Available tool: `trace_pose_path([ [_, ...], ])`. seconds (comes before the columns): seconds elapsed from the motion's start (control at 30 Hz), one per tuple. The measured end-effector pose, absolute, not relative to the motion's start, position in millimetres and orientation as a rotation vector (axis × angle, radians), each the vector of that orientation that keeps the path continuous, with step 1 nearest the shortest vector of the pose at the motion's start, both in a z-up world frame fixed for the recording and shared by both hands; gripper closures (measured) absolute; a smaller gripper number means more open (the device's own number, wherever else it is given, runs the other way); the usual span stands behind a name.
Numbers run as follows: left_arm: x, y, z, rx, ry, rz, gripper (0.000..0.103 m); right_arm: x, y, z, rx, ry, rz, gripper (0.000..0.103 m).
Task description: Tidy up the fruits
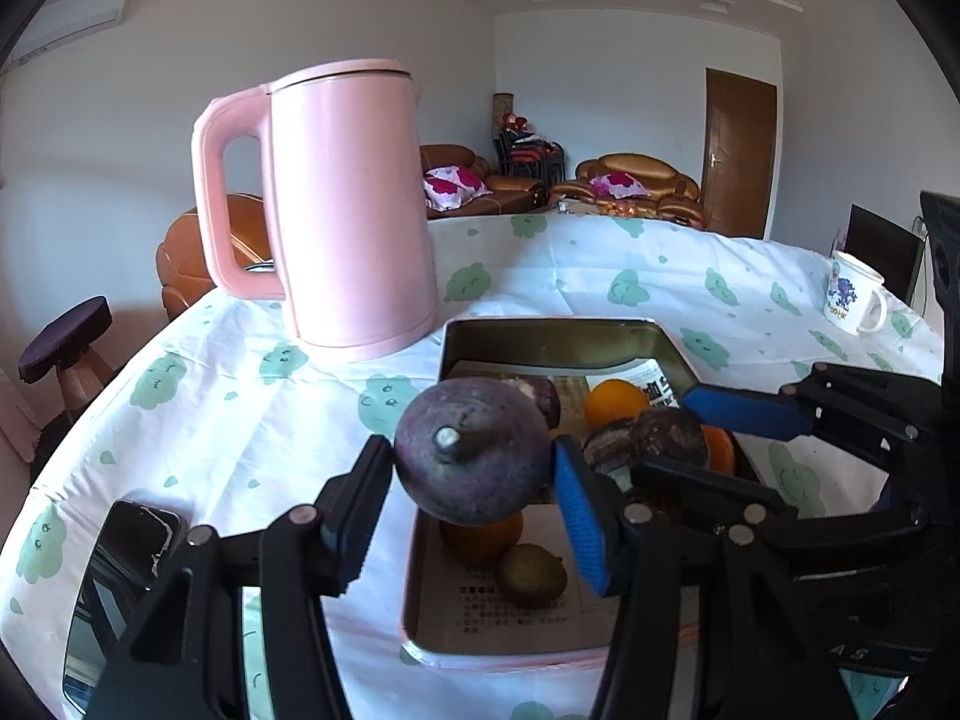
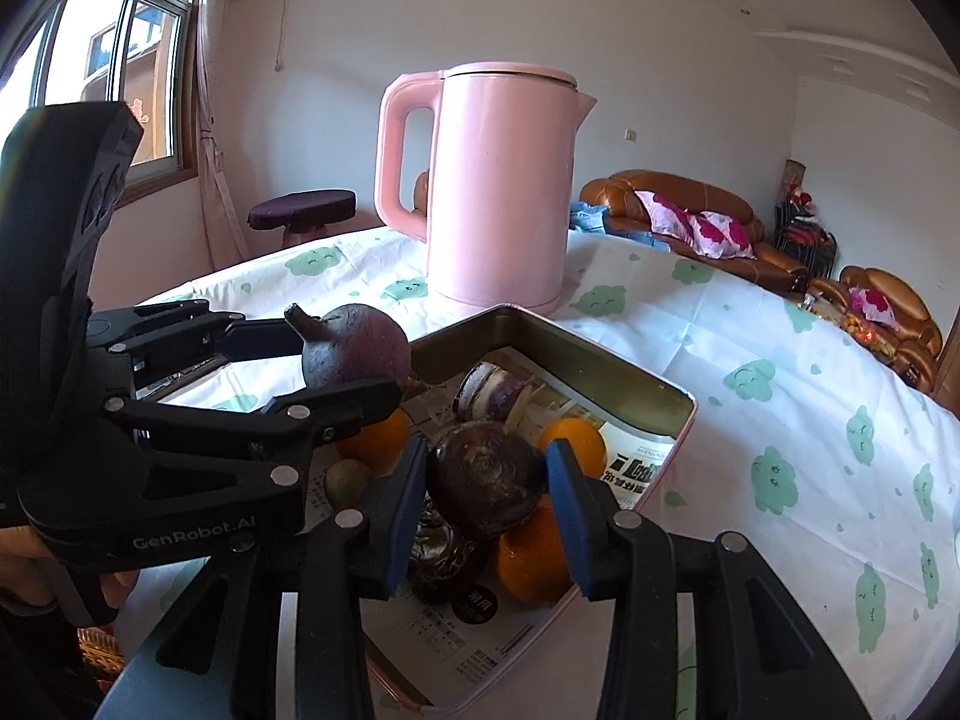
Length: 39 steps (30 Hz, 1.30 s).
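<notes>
My left gripper point(image 1: 474, 483) is shut on a round purple fruit point(image 1: 474, 450) with a short stem, holding it above the near left part of a metal tray point(image 1: 552, 324) lined with newspaper. In the right wrist view the same purple fruit point(image 2: 354, 348) hangs over the tray's left rim point(image 2: 600, 354). My right gripper point(image 2: 487, 480) has its blue pads against both sides of a dark brown fruit point(image 2: 486, 480) that sits on top of an orange point(image 2: 534, 558) and another dark fruit. More oranges point(image 1: 615, 402) and a small greenish fruit point(image 1: 531, 576) lie in the tray.
A tall pink kettle point(image 1: 348, 204) stands on the cloud-patterned tablecloth just behind the tray. A white mug point(image 1: 855, 294) sits at the far right edge of the table. A dark phone point(image 1: 138, 540) lies near the left front edge. Sofas stand beyond the table.
</notes>
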<state>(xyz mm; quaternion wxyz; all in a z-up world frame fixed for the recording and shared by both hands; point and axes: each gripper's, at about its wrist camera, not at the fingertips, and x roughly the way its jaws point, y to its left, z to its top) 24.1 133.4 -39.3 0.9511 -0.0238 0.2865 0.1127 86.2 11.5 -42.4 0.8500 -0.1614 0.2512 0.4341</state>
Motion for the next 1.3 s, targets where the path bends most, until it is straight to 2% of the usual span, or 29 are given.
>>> trace_pose_path([
  [0.13, 18, 135, -37, -0.050, 0.568, 0.250, 0.036, 86, 7, -41, -0.321, 0.526, 0.905, 0.046],
  [0.2, 13, 136, -33, -0.052, 0.543, 0.262, 0.028, 86, 2, -39, -0.301, 0.513, 0.906, 0.039],
  [0.33, 3, 134, -21, -0.062, 0.490, 0.255, 0.021, 82, -3, -36, -0.289, 0.497, 0.900, 0.037],
  [0.4, -3, 130, -13, -0.054, 0.460, 0.258, 0.012, 79, -6, -35, -0.291, 0.490, 0.896, 0.037],
  [0.47, -5, 127, -7, -0.044, 0.437, 0.261, 0.009, 77, -11, -33, -0.284, 0.482, 0.890, 0.037],
  [0.77, -7, 122, 1, -0.047, 0.411, 0.267, 0.009, 72, -44, -8, -0.231, 0.392, 0.791, 0.036],
  [0.9, -8, 118, 3, -0.043, 0.399, 0.267, 0.005, 72, -57, 0, -0.211, 0.356, 0.737, 0.029],
  [1.3, -10, 108, 4, -0.029, 0.395, 0.261, 0.005, 70, -68, 2, -0.187, 0.346, 0.725, 0.028],
])
